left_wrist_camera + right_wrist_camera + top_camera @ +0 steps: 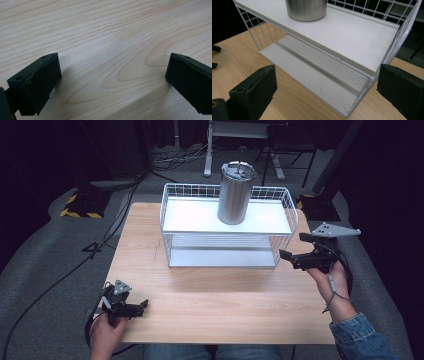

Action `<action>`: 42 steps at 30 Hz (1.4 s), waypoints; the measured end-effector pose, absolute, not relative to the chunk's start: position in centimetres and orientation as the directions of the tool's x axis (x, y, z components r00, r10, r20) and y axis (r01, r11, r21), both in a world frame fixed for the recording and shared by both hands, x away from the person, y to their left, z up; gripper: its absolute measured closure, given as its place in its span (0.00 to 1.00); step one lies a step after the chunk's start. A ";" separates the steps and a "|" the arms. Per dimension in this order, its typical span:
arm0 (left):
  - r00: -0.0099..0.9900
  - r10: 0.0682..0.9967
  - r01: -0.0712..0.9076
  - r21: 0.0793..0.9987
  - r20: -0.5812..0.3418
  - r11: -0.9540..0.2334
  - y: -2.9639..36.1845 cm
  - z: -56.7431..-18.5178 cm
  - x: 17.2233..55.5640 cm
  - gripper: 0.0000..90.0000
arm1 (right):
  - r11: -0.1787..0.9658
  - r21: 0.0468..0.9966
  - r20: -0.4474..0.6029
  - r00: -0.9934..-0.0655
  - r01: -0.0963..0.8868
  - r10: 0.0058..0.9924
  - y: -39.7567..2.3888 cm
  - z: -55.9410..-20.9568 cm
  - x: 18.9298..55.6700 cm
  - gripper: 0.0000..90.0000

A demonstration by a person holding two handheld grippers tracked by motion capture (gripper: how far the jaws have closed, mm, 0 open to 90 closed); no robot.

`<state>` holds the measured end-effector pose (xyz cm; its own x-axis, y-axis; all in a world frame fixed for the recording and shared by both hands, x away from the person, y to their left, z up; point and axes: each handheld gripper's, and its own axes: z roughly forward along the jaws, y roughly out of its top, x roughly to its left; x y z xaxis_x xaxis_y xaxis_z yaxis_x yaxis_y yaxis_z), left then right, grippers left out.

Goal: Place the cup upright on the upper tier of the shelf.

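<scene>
My right hand-held gripper (292, 249) hovers wide open at the frame's right, beside the wire shelf (227, 227); my left hand-held gripper (142, 306), also wide, rests lower left on the bench (220, 295).

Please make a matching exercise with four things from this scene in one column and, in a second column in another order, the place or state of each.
Things:
1. steel tumbler
2. left gripper
3. right gripper
4. lower shelf

Places or states:
a. open, at the wire rack's right end
b. bare, under the top shelf
c. upright on the top shelf
d. open, low over the table's near left corner

Pairs: 1-c, 2-d, 3-a, 4-b
</scene>
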<state>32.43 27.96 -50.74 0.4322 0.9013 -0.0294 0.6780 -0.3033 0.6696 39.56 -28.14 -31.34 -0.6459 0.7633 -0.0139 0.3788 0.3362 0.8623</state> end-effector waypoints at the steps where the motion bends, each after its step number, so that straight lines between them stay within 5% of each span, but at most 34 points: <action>1: 0.432 0.901 0.678 0.670 -0.029 -0.303 28.0 -50.7 32.4 0.01 | 0.336 0.862 -0.014 -0.646 0.379 0.763 -28.1 -31.3 39.6 0.03; 27: 0.432 0.901 0.678 0.669 -0.029 -0.303 28.0 -50.7 32.4 0.01 | 0.386 0.738 0.064 -0.626 0.554 0.777 -28.9 -43.1 38.9 0.04; 42: 0.432 0.901 0.678 0.670 -0.029 -0.303 28.0 -50.7 32.4 0.01 | 0.422 0.702 0.028 -0.614 0.574 0.789 -28.5 -47.2 38.3 0.06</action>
